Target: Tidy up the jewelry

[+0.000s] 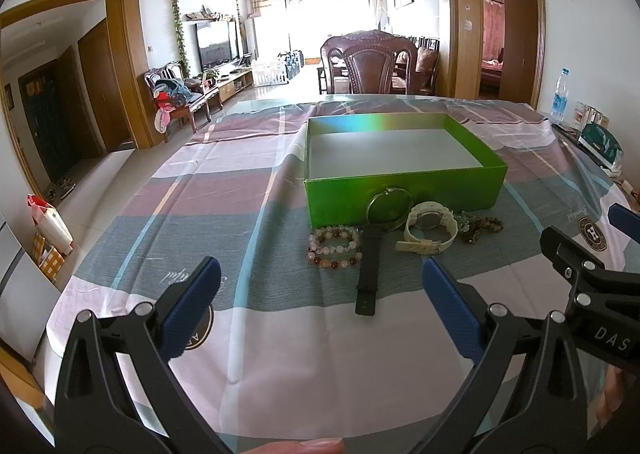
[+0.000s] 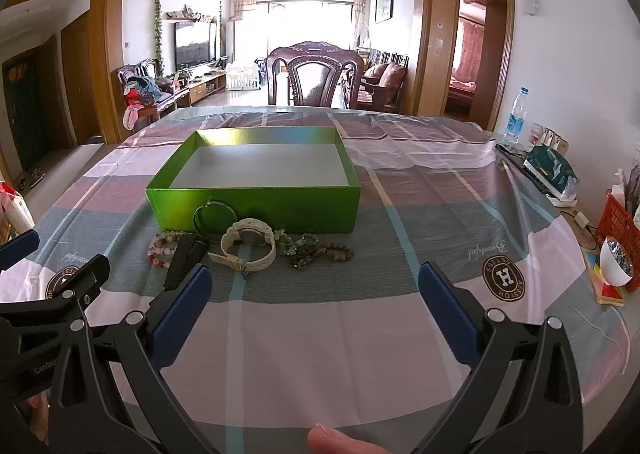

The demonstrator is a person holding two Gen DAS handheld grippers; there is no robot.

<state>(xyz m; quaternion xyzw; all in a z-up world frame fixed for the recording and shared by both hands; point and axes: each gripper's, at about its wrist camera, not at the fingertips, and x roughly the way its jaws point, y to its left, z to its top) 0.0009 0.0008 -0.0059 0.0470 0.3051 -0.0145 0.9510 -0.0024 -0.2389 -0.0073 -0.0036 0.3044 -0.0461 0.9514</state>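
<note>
A green box (image 1: 404, 196) sits open on a table covered with a plaid cloth (image 1: 224, 190), its pale inside bare. The jewelry lies in a row on the cloth along the box's near wall. From left to right: a coil of pink, white and red bead bracelets (image 1: 335, 247), a black watch (image 1: 374, 250) whose round face leans against the box wall and whose strap runs toward the near edge, a white watch (image 1: 430, 228) just beside it, and a cluster of brown and greenish bead bracelets (image 1: 482, 225) at the right end. In the right wrist view the same row shows, with the white watch (image 2: 249, 246) in the middle and the brown beads (image 2: 320, 251) to its right.

The left gripper (image 1: 320, 314) hangs above the near part of the table, its blue-padded fingers (image 1: 192, 310) wide apart and holding nothing, well short of the jewelry. The right gripper (image 2: 314, 312) is beside it on the right, likewise spread wide with nothing between its fingers (image 2: 448, 310).

At the table's far right stand a water bottle (image 2: 516, 114), a dark green bag (image 2: 550, 170), a red basket (image 2: 618, 230) and a white bowl (image 2: 616, 262). A carved wooden chair (image 2: 316, 74) stands at the far side.
</note>
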